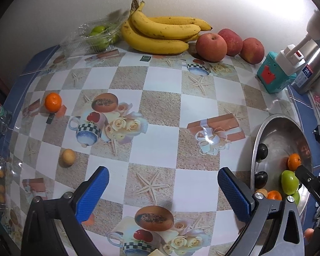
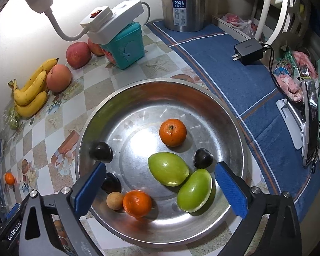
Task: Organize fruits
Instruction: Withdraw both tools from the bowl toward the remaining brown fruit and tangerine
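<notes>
Both grippers hang over a checkered surface (image 1: 160, 111) with jaws spread wide and nothing between them. The right gripper (image 2: 160, 189) hovers above a metal bowl (image 2: 160, 85) holding two tangerines (image 2: 172, 132), two green fruits (image 2: 168, 168), dark plums (image 2: 101, 152) and a small tan fruit (image 2: 115, 200). Ahead of the left gripper (image 1: 163, 194), a loose tangerine (image 1: 53, 101) and a tan fruit (image 1: 67, 157) lie apart; bananas (image 1: 160, 32) and apples (image 1: 211, 47) line the wall.

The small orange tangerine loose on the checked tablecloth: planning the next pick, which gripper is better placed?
Left. The left gripper hangs open above the cloth facing the small orange tangerine; the right gripper is open over the steel bowl.
</notes>
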A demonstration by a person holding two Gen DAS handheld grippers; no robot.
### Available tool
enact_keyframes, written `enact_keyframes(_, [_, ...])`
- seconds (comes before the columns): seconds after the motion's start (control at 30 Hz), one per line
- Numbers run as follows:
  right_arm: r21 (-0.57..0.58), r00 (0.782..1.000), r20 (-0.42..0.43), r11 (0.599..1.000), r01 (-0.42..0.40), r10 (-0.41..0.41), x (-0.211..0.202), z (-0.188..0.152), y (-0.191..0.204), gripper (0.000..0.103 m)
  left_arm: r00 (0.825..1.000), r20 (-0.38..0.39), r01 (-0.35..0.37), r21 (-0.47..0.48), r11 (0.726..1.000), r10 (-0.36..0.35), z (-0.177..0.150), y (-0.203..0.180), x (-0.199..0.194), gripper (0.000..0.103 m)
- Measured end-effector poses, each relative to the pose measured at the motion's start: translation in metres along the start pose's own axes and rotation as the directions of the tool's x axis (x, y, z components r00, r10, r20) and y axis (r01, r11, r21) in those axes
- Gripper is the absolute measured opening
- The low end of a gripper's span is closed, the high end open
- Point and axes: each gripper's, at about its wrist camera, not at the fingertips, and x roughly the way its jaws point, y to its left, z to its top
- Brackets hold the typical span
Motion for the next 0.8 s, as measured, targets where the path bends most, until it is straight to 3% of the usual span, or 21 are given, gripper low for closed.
enact_keyframes(0.27, [-0.005,0.999,-0.001,0.999,-0.037,0.037,-0.004,0.0,0.008,0.101,0.999,-0.025,0.036,0.037,0.999,-0.035,0.002,0.008,-0.004,0.103])
enact_keyframes(0.47, [-0.054,0.997,-0.027,0.996,-0.07,0.068,-0.005,-0.004,0.027,0.102,1.0,-0.008,0.017,0.039,0.999,-0.017,0.006,0.028,-0.011,0.103])
enact_keyframes(0.8, [-0.193,0.99,-0.08,0.973,-0.126,0.112,-0.008,-0.012,0.075,0.102,0.988,0.04,-0.149,0.08,0.986,0.146,0.008,0.068,-0.021,0.103])
